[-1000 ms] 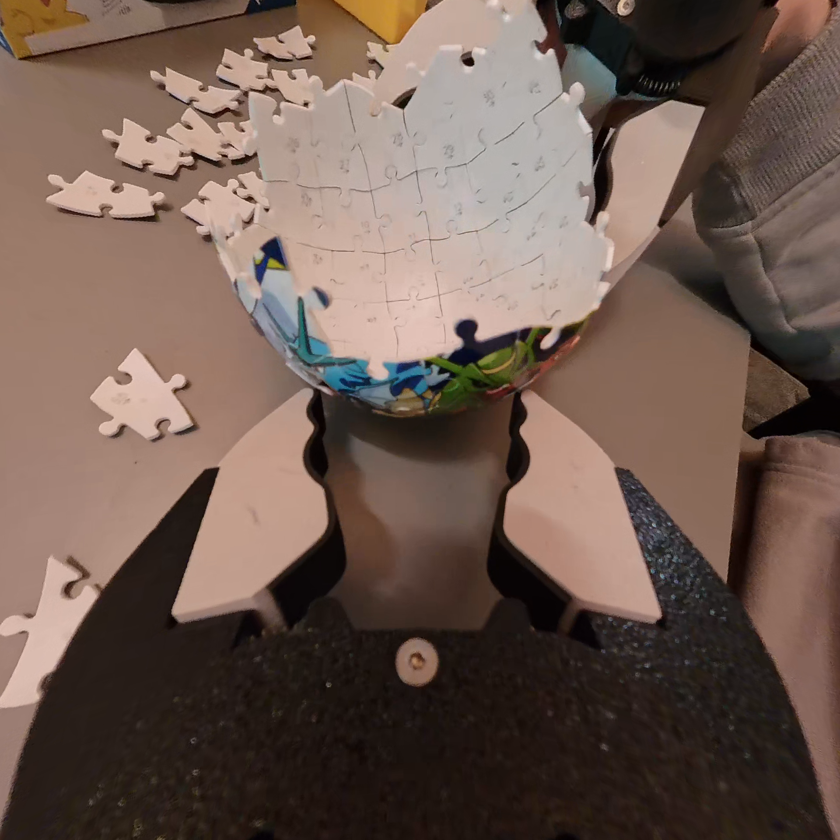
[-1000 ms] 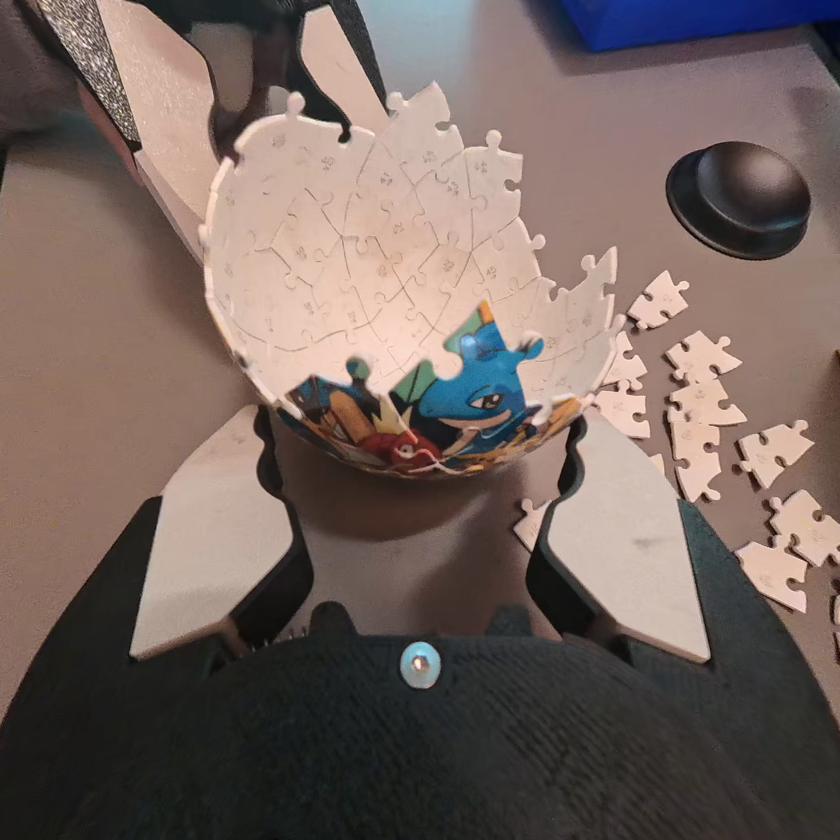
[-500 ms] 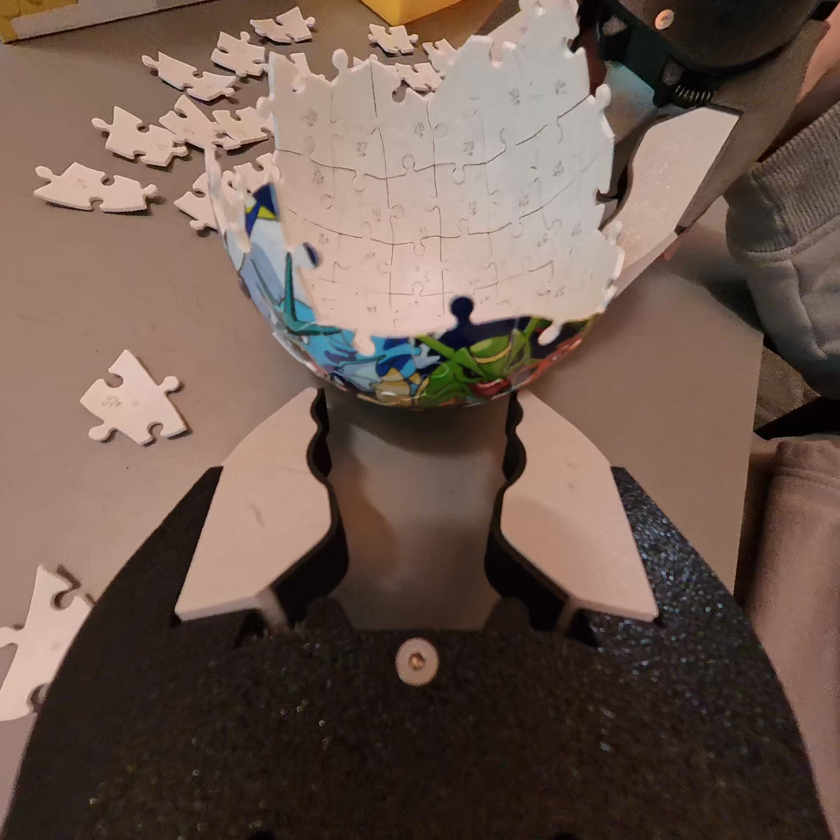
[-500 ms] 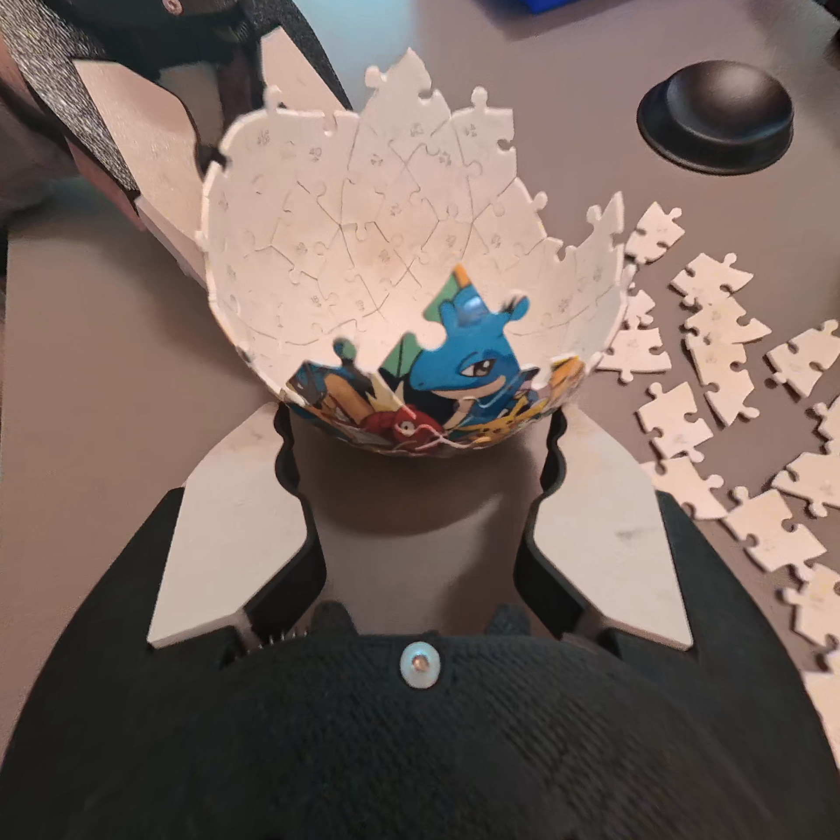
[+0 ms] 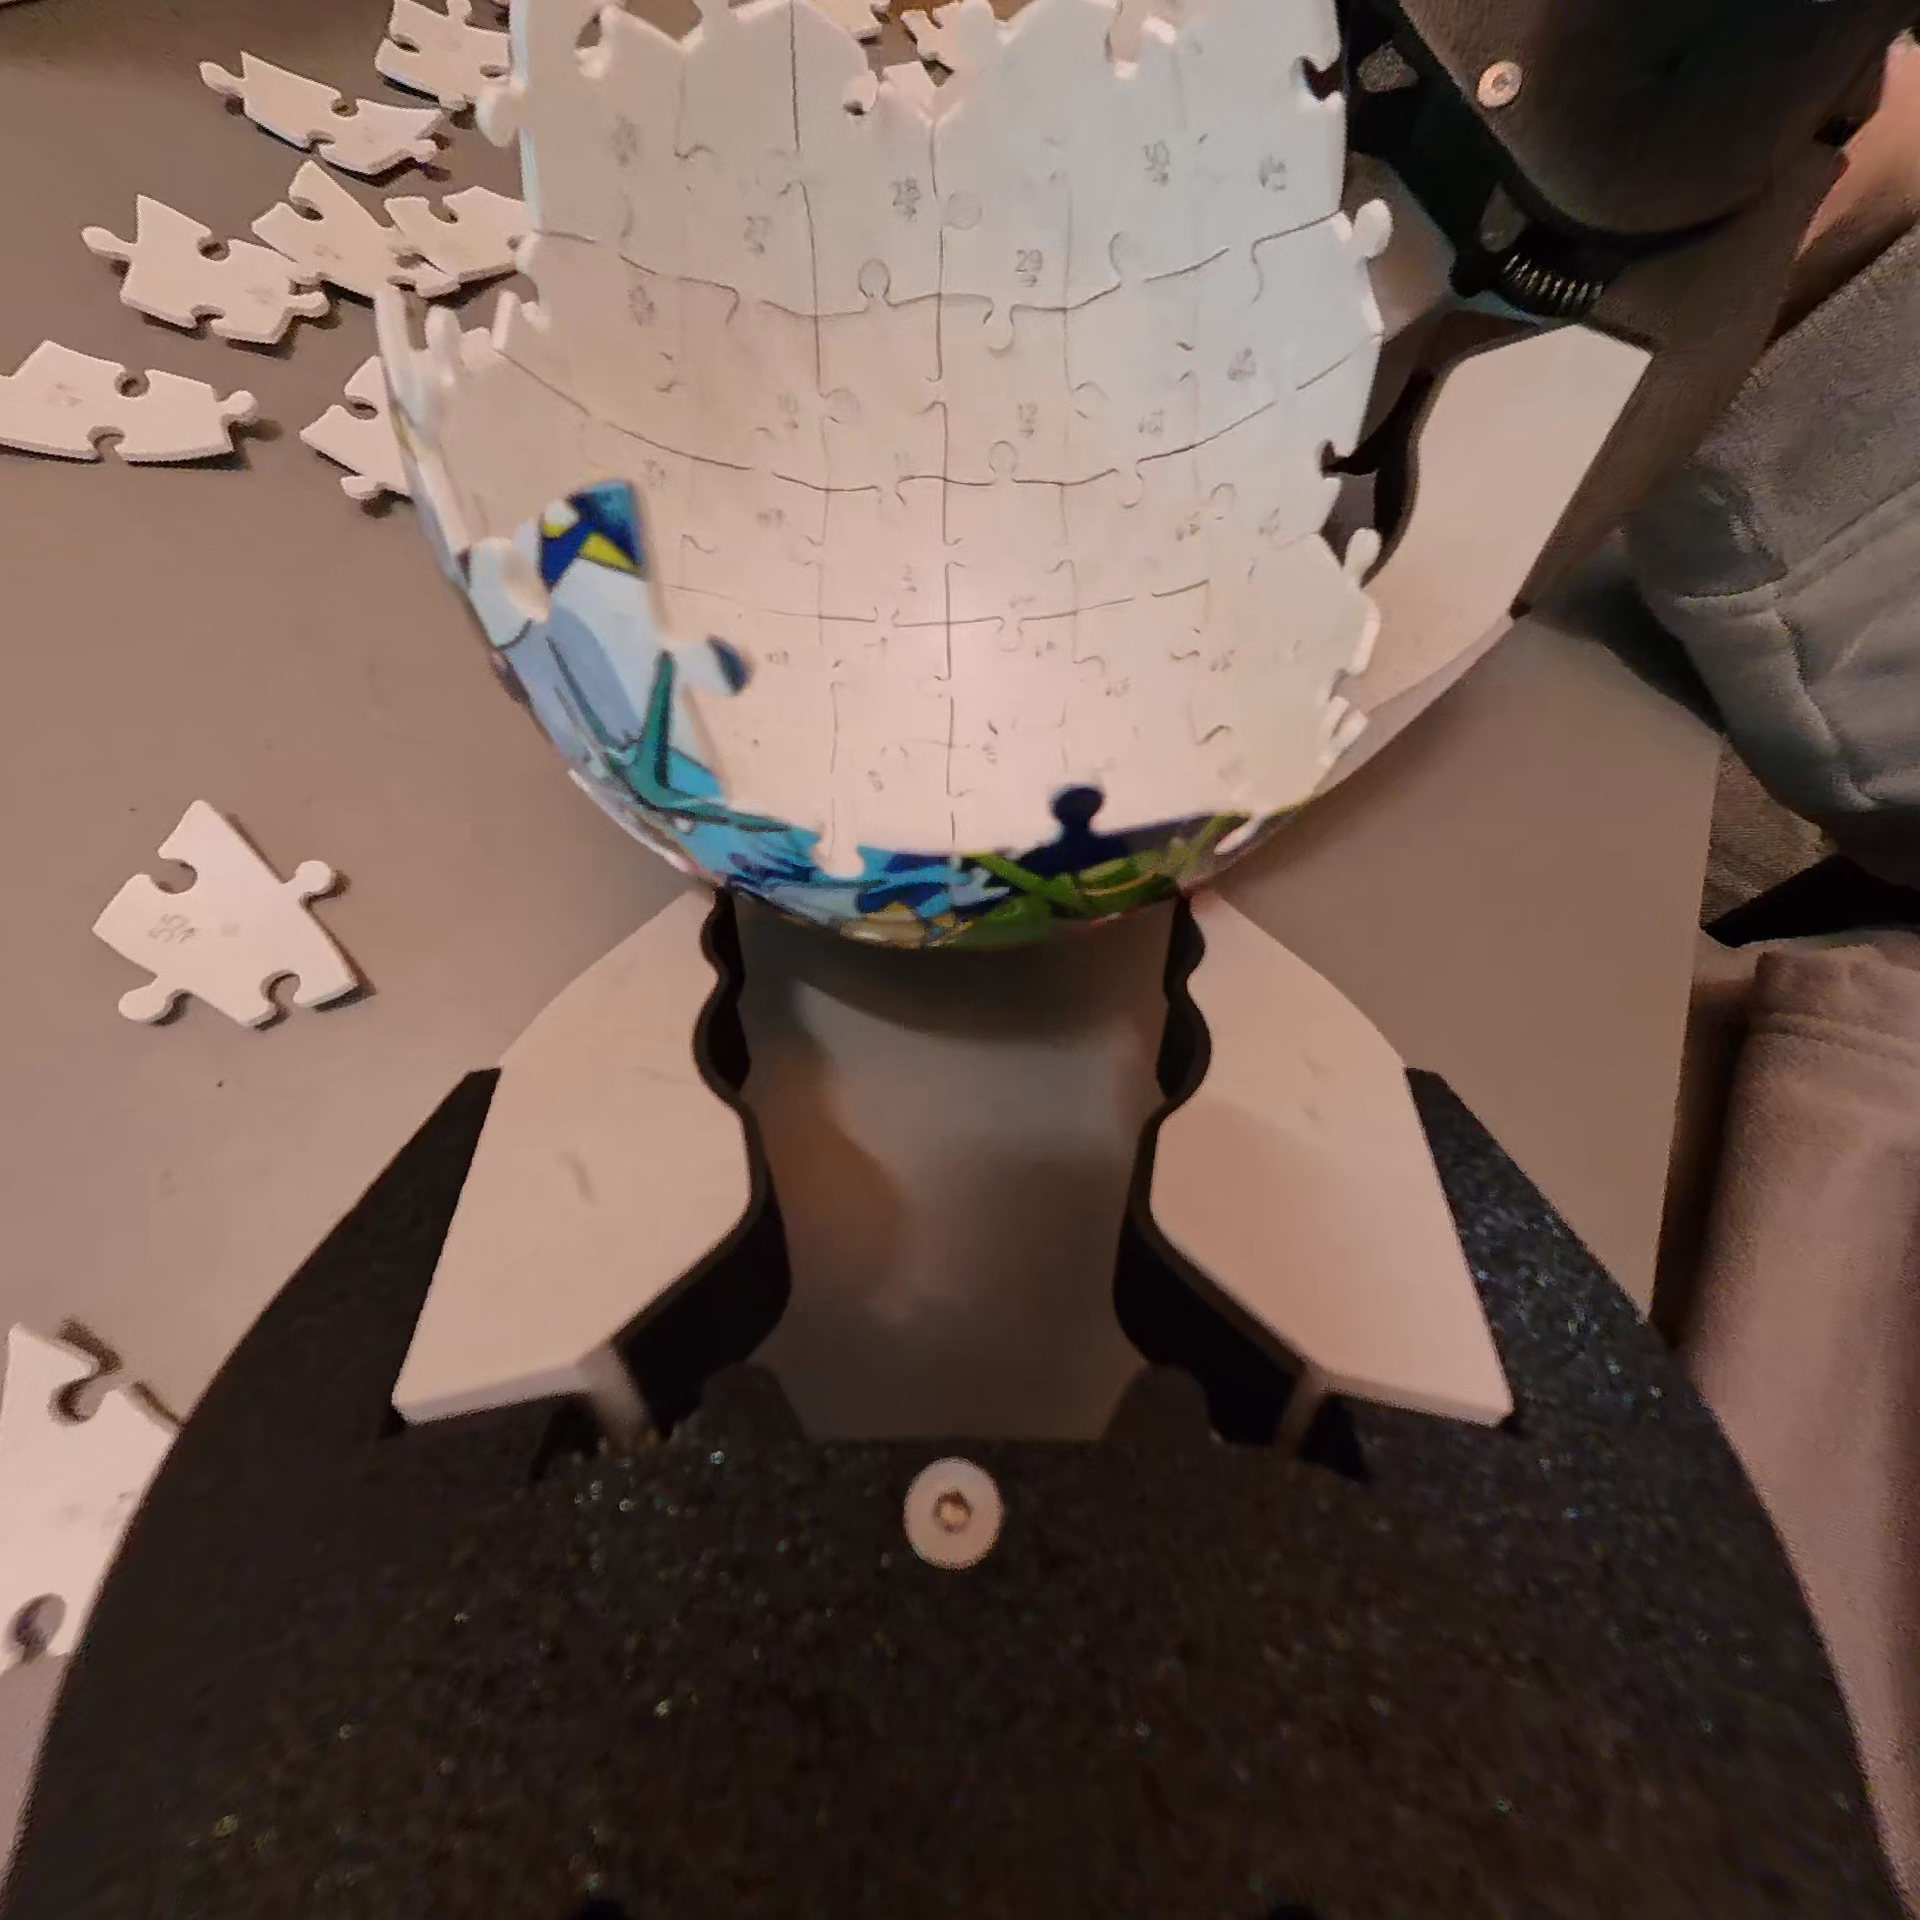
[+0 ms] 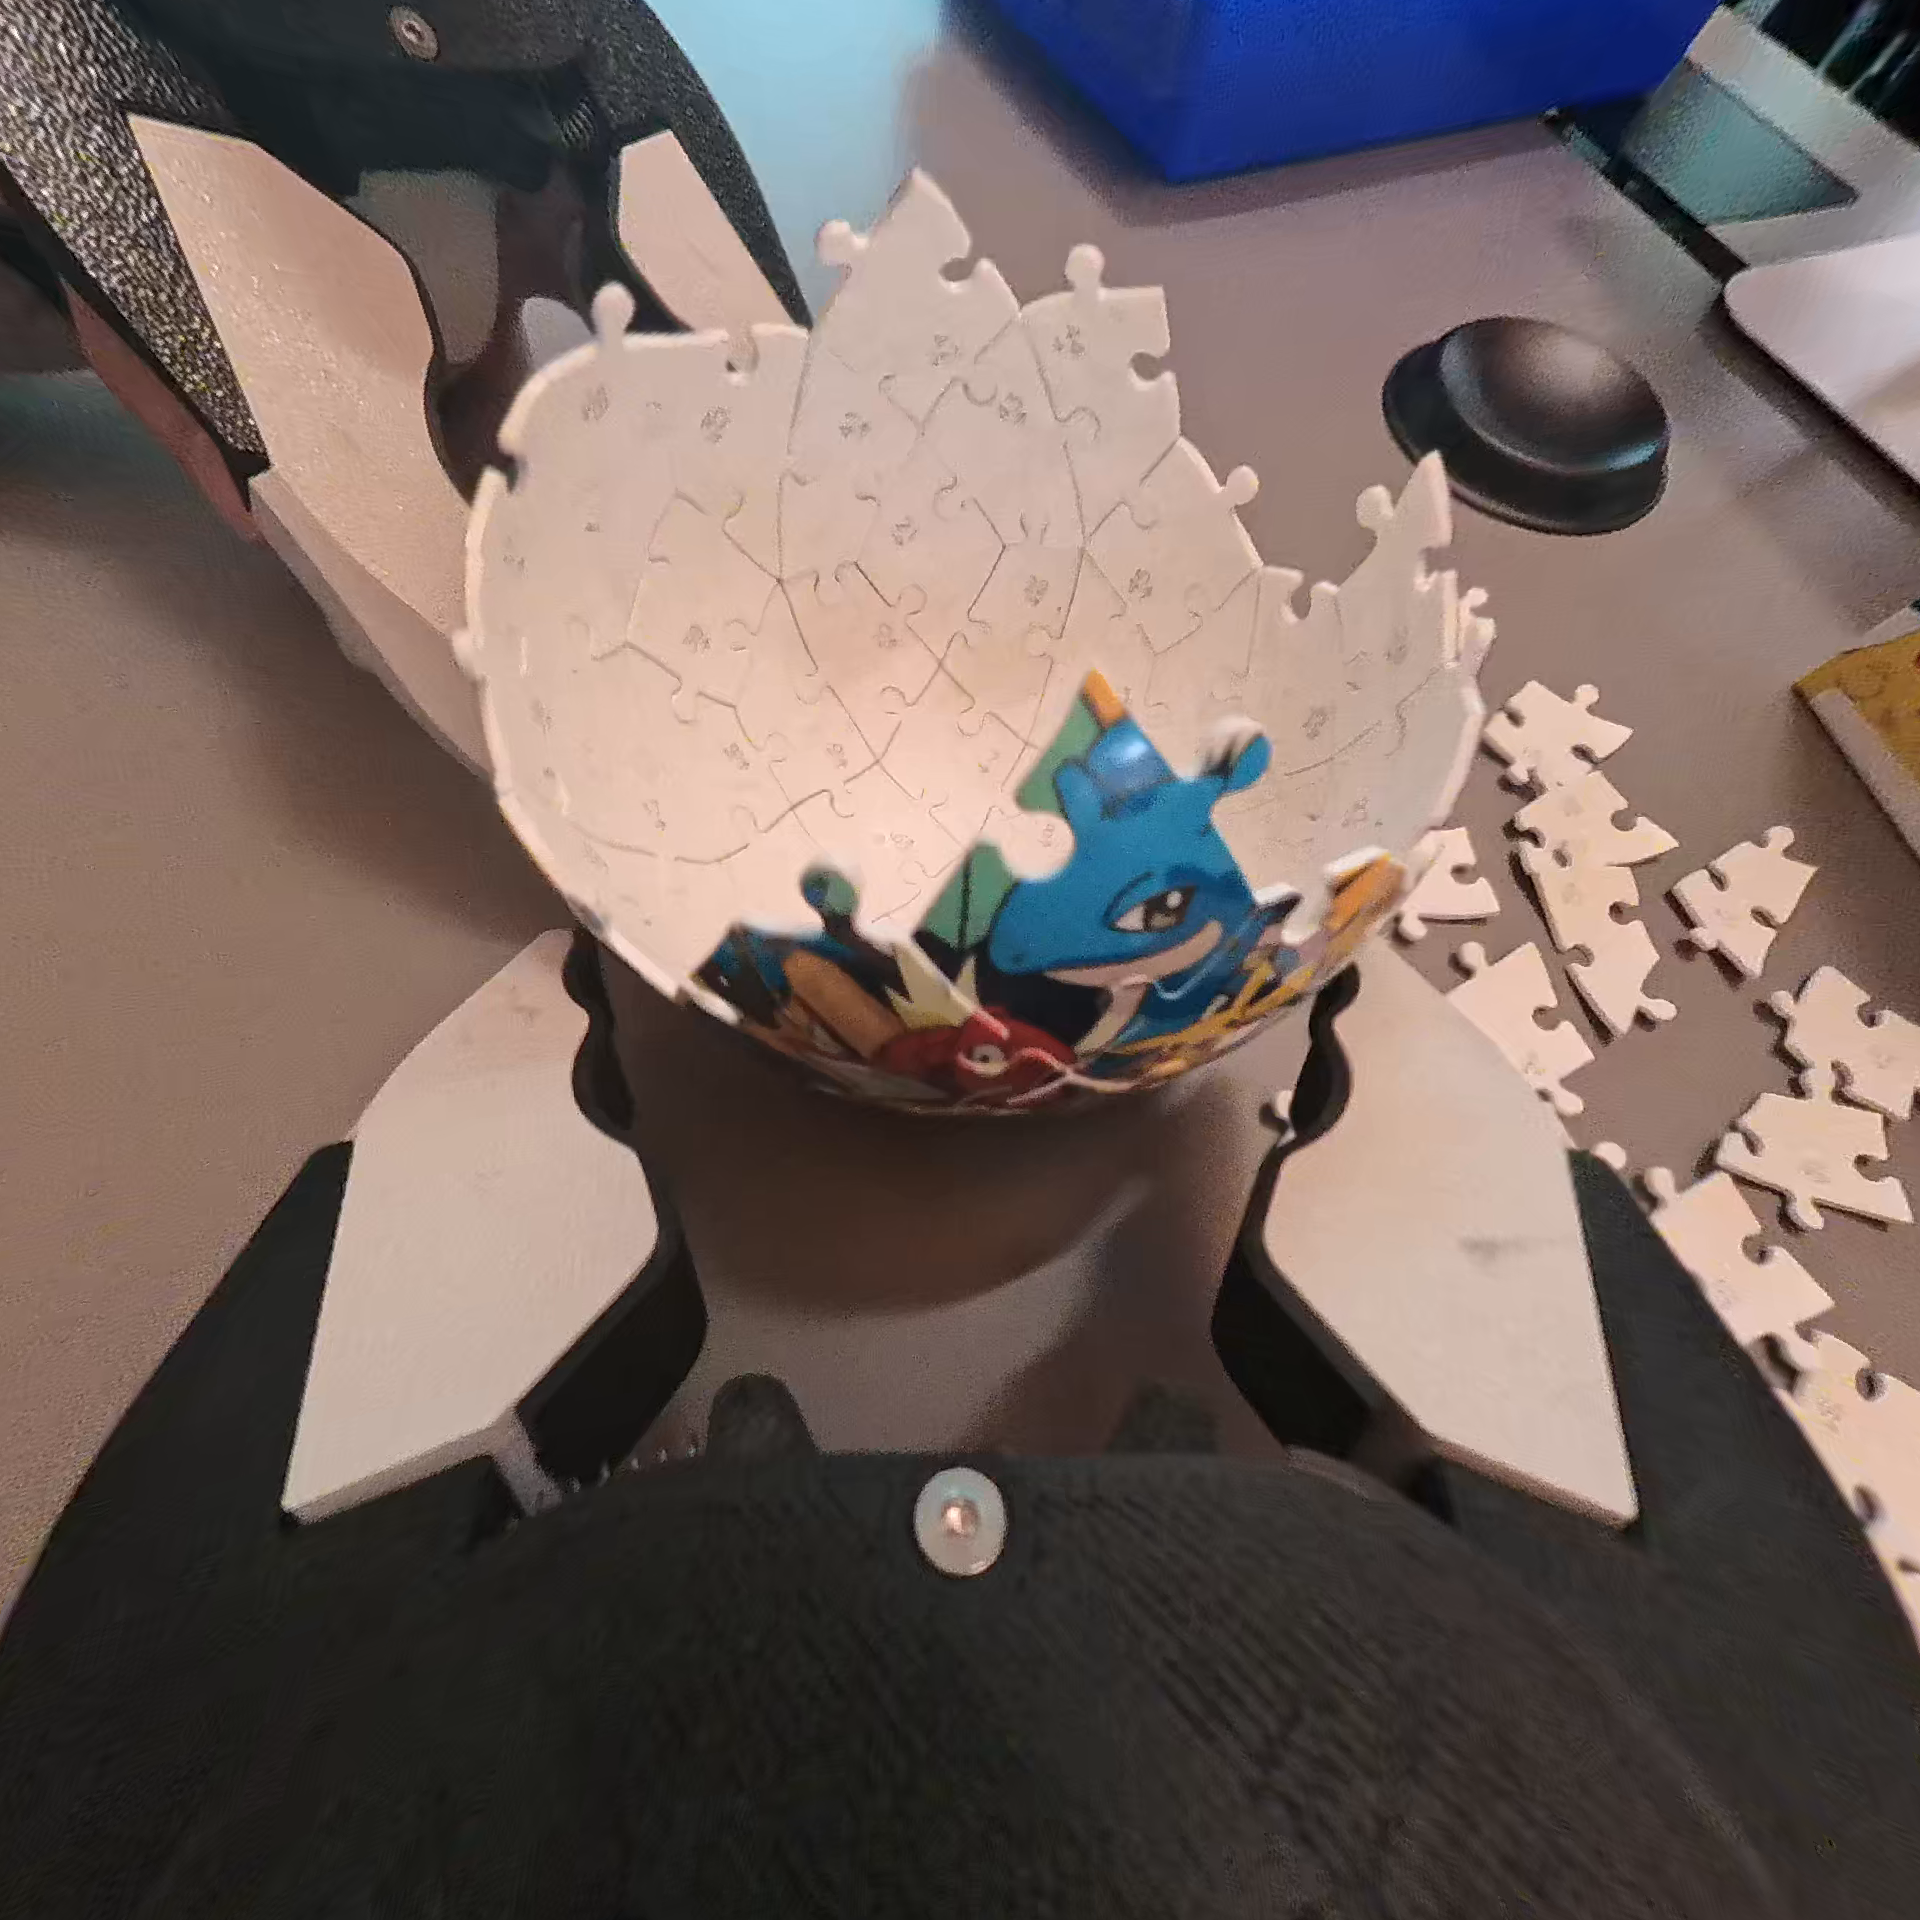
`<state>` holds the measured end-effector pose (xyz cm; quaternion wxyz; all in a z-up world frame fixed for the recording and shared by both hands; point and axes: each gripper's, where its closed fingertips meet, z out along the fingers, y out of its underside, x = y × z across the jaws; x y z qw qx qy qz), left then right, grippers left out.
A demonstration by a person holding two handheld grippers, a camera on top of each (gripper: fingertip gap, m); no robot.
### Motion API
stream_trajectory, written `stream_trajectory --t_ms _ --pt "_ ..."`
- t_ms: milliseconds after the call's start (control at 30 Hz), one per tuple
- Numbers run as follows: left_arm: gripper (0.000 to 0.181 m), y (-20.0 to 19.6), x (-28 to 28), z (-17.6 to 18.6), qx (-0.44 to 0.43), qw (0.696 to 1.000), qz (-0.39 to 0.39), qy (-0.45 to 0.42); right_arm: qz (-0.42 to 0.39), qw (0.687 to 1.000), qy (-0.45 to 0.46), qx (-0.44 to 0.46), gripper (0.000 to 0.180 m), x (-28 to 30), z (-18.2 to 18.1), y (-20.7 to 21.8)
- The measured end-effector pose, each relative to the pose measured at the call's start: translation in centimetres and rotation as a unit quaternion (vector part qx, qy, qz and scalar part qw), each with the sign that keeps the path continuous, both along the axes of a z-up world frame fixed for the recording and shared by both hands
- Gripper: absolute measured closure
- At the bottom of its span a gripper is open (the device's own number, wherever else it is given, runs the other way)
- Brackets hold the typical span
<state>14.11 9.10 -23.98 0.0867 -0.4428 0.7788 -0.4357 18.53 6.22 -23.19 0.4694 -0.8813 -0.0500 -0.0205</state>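
Observation:
A half-built puzzle ball (image 5: 935,468) stands on the grey table as an open shell, white inside and with colourful cartoon art outside. It also shows in the right wrist view (image 6: 831,623). My left gripper (image 5: 951,930) is open, its fingertips at the shell's lower near side. My right gripper (image 6: 956,987) is open wider, its fingertips on either side of the shell's base from the opposite side. Whether any fingertip touches the shell I cannot tell. Each gripper shows behind the shell in the other's view: the right one (image 5: 1507,499), the left one (image 6: 312,364).
Loose white puzzle pieces (image 5: 223,914) lie left of the shell and also to its right in the right wrist view (image 6: 1600,904). A black domed stand (image 6: 1527,426), a blue box (image 6: 1351,62) and a silver device (image 6: 1818,312) sit farther back. A grey sleeve (image 5: 1787,520) is past the table edge (image 5: 1683,935).
The left gripper has moved closer to the shell, which now fills more of its view and has turned a little, showing more colour on its left. The right gripper's view has tilted up slightly.

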Motion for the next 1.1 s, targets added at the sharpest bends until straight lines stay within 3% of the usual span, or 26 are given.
stream_trajectory --t_ms 267,367,567,767,1100 --pt "0.103 -0.3 -0.3 0.0 -0.022 1.000 0.011 0.014 0.013 0.995 -0.096 -0.021 0.043 0.3 -0.9 0.4" --pt "0.103 -0.3 -0.3 -0.2 -0.021 0.999 0.012 0.020 0.010 0.993 -0.116 -0.003 0.052 0.9 -0.4 0.8" --pt "0.099 -0.4 -0.7 -0.3 -0.020 0.999 0.006 0.039 0.037 0.989 -0.144 0.015 0.053 0.8 0.3 1.1" --pt "0.101 -0.9 -2.1 -1.1 0.037 0.998 -0.022 0.055 0.100 0.991 -0.090 0.015 0.055 -0.2 1.6 0.6" --pt "0.101 1.6 -2.5 -1.6 0.108 0.992 0.029 0.063 0.104 0.991 -0.066 0.057 0.057 0.3 2.6 1.1"
